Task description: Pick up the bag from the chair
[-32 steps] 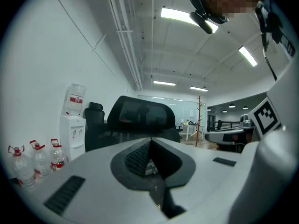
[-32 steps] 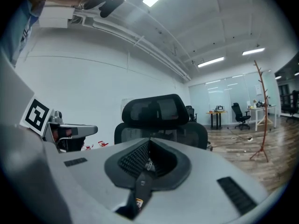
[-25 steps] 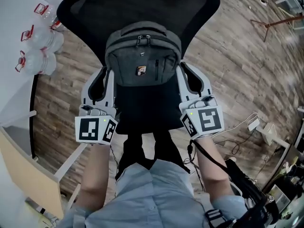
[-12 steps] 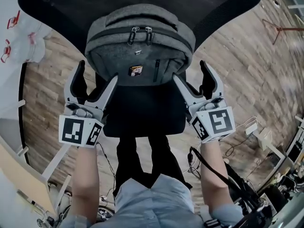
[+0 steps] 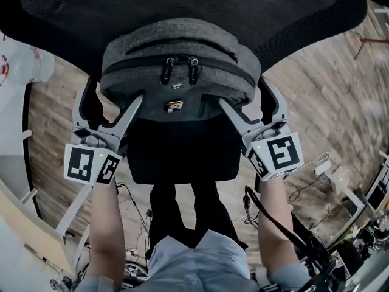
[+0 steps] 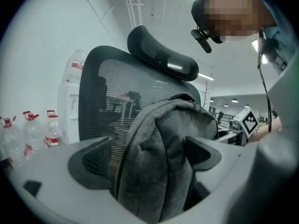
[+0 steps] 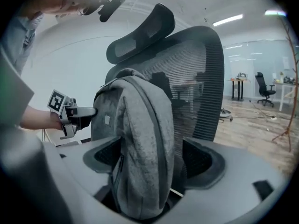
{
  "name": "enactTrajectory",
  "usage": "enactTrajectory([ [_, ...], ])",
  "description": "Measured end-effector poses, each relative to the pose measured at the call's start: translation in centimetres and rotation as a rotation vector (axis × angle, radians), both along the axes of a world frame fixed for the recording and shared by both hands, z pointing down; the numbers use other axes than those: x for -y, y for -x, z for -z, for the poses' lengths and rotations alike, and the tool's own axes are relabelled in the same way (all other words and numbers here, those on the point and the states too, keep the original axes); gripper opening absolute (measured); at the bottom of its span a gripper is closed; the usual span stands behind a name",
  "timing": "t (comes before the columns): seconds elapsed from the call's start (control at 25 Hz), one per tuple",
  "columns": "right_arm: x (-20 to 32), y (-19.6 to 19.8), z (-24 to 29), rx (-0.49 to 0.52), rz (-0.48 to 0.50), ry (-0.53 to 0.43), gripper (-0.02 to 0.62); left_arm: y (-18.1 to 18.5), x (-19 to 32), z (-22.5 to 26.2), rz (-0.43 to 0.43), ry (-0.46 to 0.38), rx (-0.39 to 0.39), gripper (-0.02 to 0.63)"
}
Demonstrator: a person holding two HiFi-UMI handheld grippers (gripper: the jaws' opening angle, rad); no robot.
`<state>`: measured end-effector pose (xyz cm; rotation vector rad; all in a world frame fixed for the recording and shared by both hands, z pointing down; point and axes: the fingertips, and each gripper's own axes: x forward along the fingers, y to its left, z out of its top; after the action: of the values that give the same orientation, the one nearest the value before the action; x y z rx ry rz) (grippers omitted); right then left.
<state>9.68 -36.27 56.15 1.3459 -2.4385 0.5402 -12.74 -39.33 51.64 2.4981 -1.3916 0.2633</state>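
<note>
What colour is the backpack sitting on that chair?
The backpack is heathered dark grey; the head view shows it best.

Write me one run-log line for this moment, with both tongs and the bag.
left tongs: open, astride bag | right tongs: open, astride bag | bag: upright against chair back | stage: pre-grasp

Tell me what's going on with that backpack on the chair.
A person holds a gripper in each hand and is going after the grey backpack standing on the black office chair. The left gripper straddles one side edge of the backpack and the right gripper the other. Both have their jaws apart, with fabric between them but not clamped. The backpack rests on the seat against the mesh backrest, not yet lifted.
</note>
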Motion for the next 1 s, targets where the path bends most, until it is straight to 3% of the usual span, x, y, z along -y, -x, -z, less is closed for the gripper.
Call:
enactTrajectory([
  [0.12,0.7,0.0,-0.3,0.017,0.027,0.001,0.413,0.0,0.6,0.1,-0.017,-0.002,-0.011,0.514],
  [0.28,0.9,1.6,-1.0,0.001,0.109,0.006,0.417,-1.6,1.4,-0.6,-0.113,0.009,-0.012,0.543],
  [0.36,0.8,3.1,-1.0,-0.033,0.153,-0.018,0.419,-2.1,1.7,-0.8,-0.119,-0.006,0.009,0.551],
  [0.52,1.1,2.7,-1.2,-0.034,0.146,-0.015,0.412,-2.6,1.9,-0.8,-0.109,-0.013,0.023,0.544],
  [0.72,0.9,2.2,-2.0,-0.023,0.118,0.001,0.325,-2.7,1.8,-1.2,-0.116,-0.004,0.033,0.365],
  [1.0,-0.1,1.9,-1.8,-0.025,0.128,0.006,0.204,-2.9,0.0,-0.9,-0.108,-0.008,0.036,0.239],
])
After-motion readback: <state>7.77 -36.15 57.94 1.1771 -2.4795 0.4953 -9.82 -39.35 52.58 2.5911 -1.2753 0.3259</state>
